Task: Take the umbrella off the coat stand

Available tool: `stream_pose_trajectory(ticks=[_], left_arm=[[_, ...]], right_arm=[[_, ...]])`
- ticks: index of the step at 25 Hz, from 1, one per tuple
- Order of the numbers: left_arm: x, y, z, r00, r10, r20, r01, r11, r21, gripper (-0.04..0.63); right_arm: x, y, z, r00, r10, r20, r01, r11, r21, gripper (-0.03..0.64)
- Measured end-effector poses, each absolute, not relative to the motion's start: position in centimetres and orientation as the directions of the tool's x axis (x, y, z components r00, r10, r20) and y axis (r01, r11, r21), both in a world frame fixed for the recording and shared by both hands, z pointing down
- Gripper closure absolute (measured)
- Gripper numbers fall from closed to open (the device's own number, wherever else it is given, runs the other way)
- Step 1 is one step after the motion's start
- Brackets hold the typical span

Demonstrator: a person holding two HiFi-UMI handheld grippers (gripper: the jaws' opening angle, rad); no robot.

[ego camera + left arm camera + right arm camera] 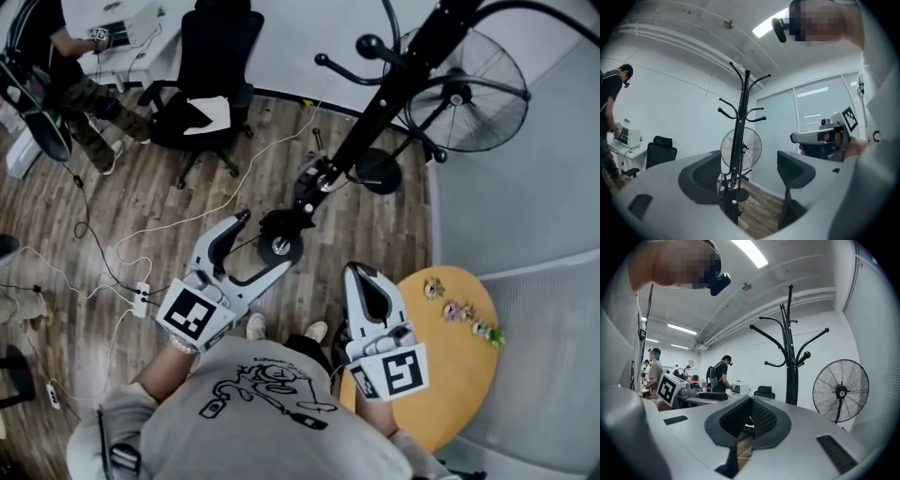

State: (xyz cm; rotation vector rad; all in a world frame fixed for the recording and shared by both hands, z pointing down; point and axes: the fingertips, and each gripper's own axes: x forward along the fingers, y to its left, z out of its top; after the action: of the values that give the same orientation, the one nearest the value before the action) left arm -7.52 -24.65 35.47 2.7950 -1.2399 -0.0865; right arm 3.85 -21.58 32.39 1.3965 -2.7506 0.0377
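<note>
The black coat stand (380,103) rises from its round base (281,246) on the wood floor, just ahead of me. Low on its pole hangs a dark bundle with pale tags, apparently the folded umbrella (314,183), also small in the left gripper view as the umbrella (725,182). My left gripper (258,253) is open, its jaws wide apart beside the base, nothing between them; the left gripper (750,173) looks level at the stand (740,136). My right gripper (361,274) is shut and empty, right of the stand; the right gripper (750,416) shows its pads together.
A standing fan (464,94) is behind the stand by the wall. A black office chair (211,66) and a person (75,75) at a desk are at the far left. A yellow round table (459,366) with small toys is at my right. Cables and a power strip (141,295) lie on the floor.
</note>
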Motion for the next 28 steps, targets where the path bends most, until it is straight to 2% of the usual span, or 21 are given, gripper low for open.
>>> stream_pose_trajectory(ticks=[16, 28], left_arm=[[-6.0, -26.9, 42.3, 0.672, -0.74, 0.04, -0.74, -0.668, 0.08, 0.256], [-4.2, -29.7, 51.8, 0.662, -0.731, 0.163, -0.747, -0.66, 0.074, 0.27]], right_arm=[[5.3, -22.2, 32.3, -0.551, -0.833, 0.045, -0.834, 0.552, 0.007, 0.601], [6.1, -22.3, 32.2, -0.534, -0.844, 0.053, -0.844, 0.536, 0.026, 0.6]])
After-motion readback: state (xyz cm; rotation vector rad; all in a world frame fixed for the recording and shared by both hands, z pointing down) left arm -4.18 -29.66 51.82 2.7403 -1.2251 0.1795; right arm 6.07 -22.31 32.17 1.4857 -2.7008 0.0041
